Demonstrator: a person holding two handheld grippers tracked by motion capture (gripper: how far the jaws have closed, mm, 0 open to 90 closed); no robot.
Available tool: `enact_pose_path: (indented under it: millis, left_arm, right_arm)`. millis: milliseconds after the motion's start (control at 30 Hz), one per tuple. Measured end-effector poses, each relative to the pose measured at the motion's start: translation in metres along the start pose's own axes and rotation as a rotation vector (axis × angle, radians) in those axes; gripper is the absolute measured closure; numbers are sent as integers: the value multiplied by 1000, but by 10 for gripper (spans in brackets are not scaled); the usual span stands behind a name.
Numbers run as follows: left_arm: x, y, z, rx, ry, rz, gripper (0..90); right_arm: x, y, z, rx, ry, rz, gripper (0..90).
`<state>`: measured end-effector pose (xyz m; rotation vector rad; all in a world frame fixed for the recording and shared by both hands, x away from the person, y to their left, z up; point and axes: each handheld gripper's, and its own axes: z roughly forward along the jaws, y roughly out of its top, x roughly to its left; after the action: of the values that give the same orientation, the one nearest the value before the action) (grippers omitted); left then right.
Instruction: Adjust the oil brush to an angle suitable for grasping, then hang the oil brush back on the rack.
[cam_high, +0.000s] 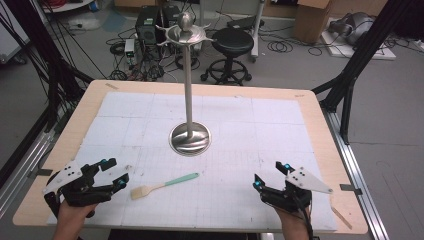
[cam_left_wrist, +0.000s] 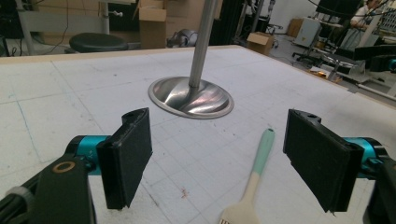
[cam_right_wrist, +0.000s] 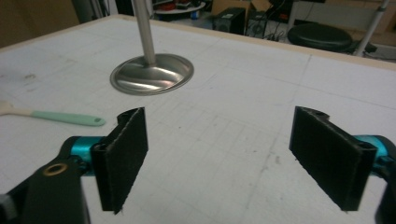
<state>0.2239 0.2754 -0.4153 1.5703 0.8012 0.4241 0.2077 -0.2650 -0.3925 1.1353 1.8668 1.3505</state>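
Two released claws, one brush (cam_high: 162, 184) lying flat on the worktop (cam_high: 60, 145).
I see it just beside my left claw (cam_high: 116, 173); right claw (cam_high: 270, 175) stands apart. Brush looks light, stiff; I'd grasp its mint handle.

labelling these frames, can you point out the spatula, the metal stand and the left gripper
spatula (cam_high: 165, 184), high view, where the mint handle meets the pale neck
metal stand (cam_high: 190, 138), high view, on its round base
left gripper (cam_high: 116, 174), high view, between its fingertips

Grey floor beyond the fingers: a black stool (cam_high: 233, 47), tangled cables (cam_high: 131, 75), cardboard boxes (cam_high: 311, 20) farther back
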Motion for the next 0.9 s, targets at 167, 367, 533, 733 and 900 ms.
enact_pose_path:
  millis: [167, 367, 533, 733, 900]
  left_arm:
    - [0, 0, 0, 4, -10, 1, 243]
    - [-1, 0, 3, 21, -6, 11, 241]
    - [-2, 0, 4, 29, -12, 9, 246]
    - [-10, 1, 12, 63, -55, 15, 252]
    - [-17, 4, 19, 118, -100, 53, 303]
  right_arm:
    - [-7, -2, -5, -18, -14, 23, 169]
    - [-8, -4, -4, -6, -11, 28, 169]
    - [-8, -5, -4, -6, -14, 25, 169]
    - [-7, -6, -4, 5, -9, 27, 170]
    - [-6, -5, -2, -8, 12, 32, 170]
